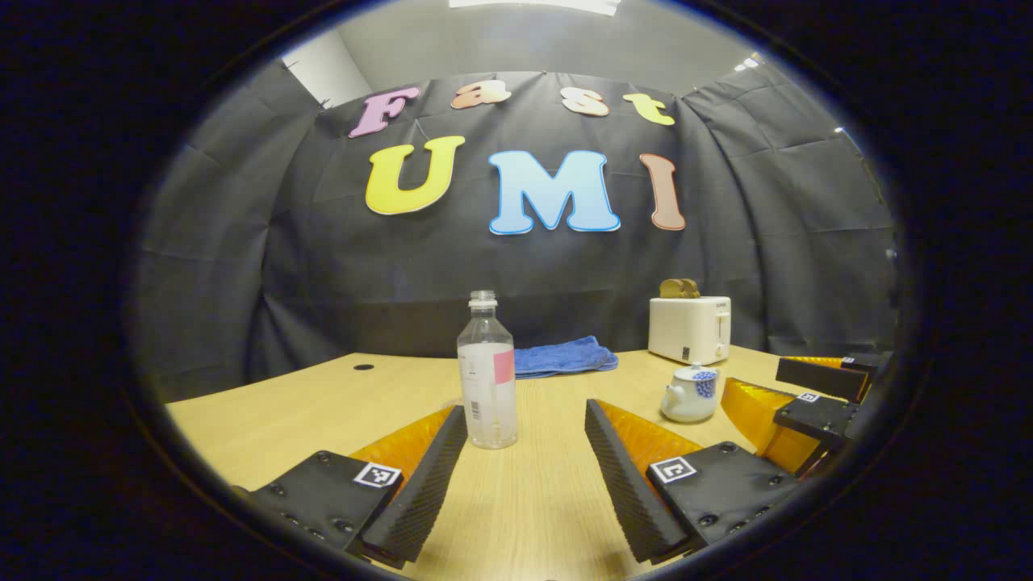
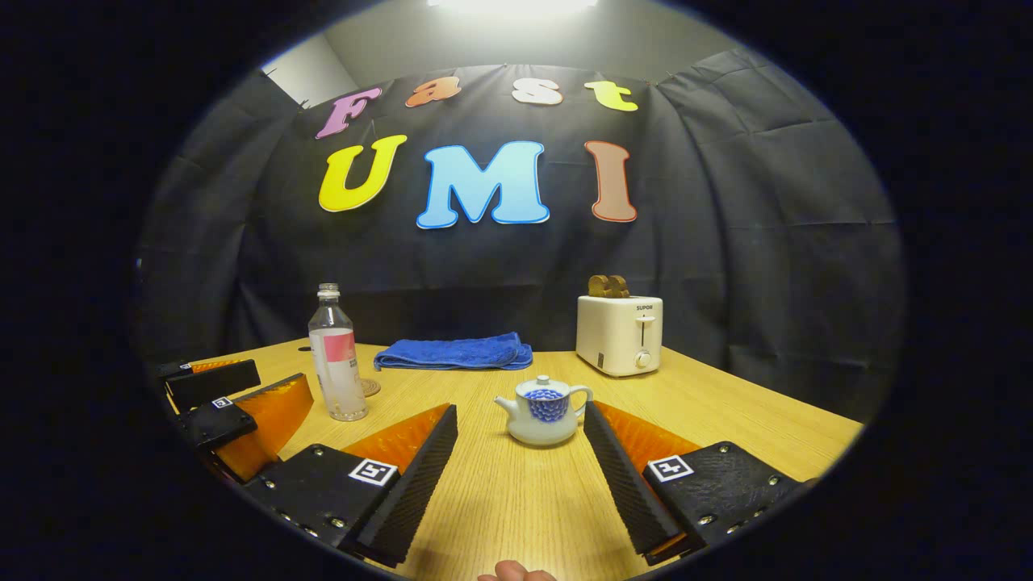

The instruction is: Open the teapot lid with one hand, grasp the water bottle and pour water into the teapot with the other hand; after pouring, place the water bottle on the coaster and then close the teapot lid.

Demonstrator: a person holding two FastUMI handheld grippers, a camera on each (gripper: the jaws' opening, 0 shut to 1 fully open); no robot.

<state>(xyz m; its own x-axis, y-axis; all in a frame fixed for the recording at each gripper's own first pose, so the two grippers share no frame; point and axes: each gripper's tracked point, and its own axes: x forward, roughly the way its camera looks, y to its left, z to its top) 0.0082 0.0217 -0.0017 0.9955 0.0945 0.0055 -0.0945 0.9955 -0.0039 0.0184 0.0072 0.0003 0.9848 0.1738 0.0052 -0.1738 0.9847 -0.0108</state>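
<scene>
A clear water bottle (image 1: pixel 487 373) with a pink label and no cap stands upright on the wooden table (image 1: pixel 516 500). My left gripper (image 1: pixel 524 476) is open just short of it, fingers either side of its base line. A small white teapot (image 2: pixel 543 411) with a blue pattern sits with its lid on, ahead of my open right gripper (image 2: pixel 520 476). The teapot (image 1: pixel 691 393) is right of the bottle in the left gripper view. The bottle (image 2: pixel 336 365) stands left in the right gripper view, with a round brown coaster (image 2: pixel 370 387) just behind it. Each view shows the other gripper (image 1: pixel 815 403) (image 2: pixel 226 411) at its edge.
A folded blue towel (image 2: pixel 456 353) lies at the back of the table (image 2: pixel 726 420). A white toaster (image 2: pixel 620 334) with brown toast in it stands at the back right. A fingertip (image 2: pixel 516 571) shows at the bottom edge of the right gripper view.
</scene>
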